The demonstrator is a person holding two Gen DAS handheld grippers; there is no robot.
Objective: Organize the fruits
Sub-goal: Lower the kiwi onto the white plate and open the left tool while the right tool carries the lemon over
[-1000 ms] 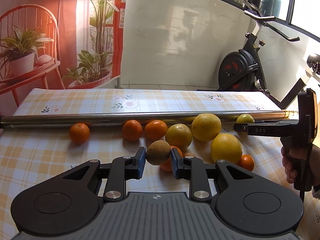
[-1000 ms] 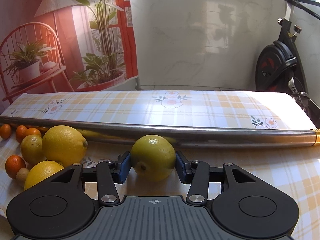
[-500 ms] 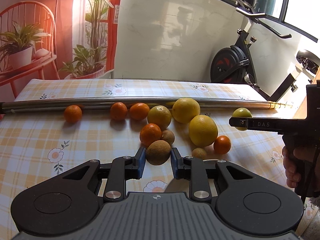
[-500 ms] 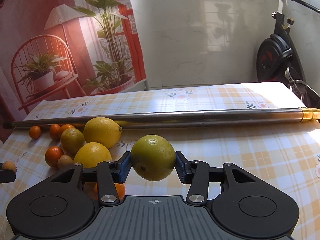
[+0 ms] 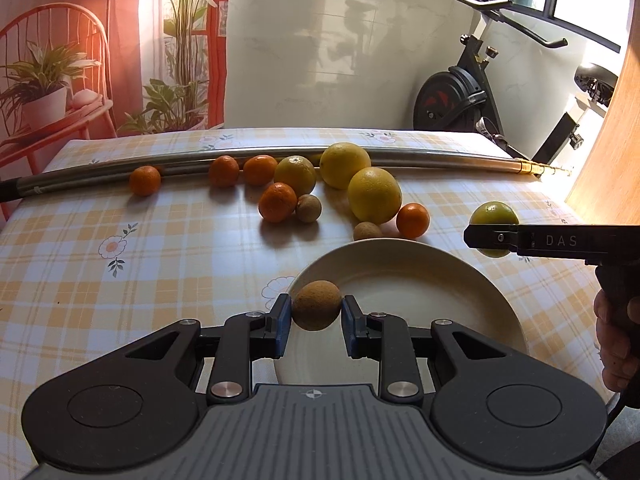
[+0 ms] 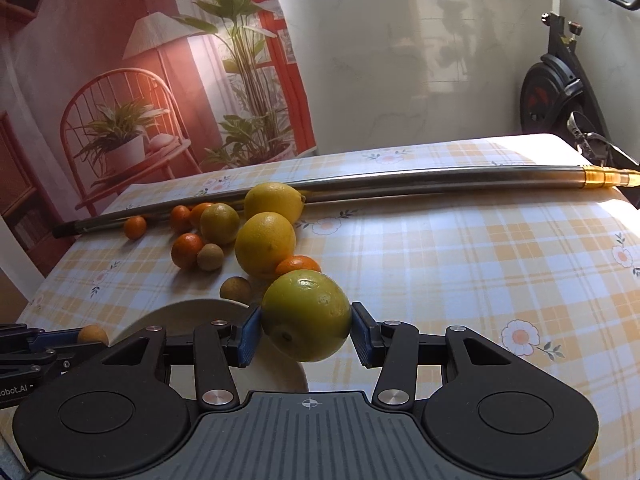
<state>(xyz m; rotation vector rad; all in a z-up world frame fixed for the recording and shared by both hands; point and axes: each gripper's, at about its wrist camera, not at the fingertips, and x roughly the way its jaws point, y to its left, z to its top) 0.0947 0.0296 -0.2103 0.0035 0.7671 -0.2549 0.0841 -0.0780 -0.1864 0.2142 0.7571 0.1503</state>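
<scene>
Yellow-and-white checked cloth with flower prints covered the desk (image 5: 168,248); a long steel pole with a brass end (image 5: 432,159) lay across its far side, an exercise bike (image 5: 460,96) stood behind. Left tool (image 5: 316,312) was clenched on a small round brown fruit (image 5: 316,309), held over the near-left rim of a round cream plate (image 5: 420,292). Right tool (image 6: 306,322) gripped a yellow-green citrus fruit (image 6: 306,314) between its blue pads; in the left wrist view that fruit (image 5: 494,216) hung beyond the plate's far-right edge, a hand (image 5: 616,344) on the tool's grip. Loose fruit sat between plate and pole: two large yellow lemons (image 5: 374,196) touching, a smaller yellow-green citrus (image 5: 295,175), several small oranges (image 5: 278,202), two more brown fruits (image 5: 308,208), one of them just beside the plate's far rim.
</scene>
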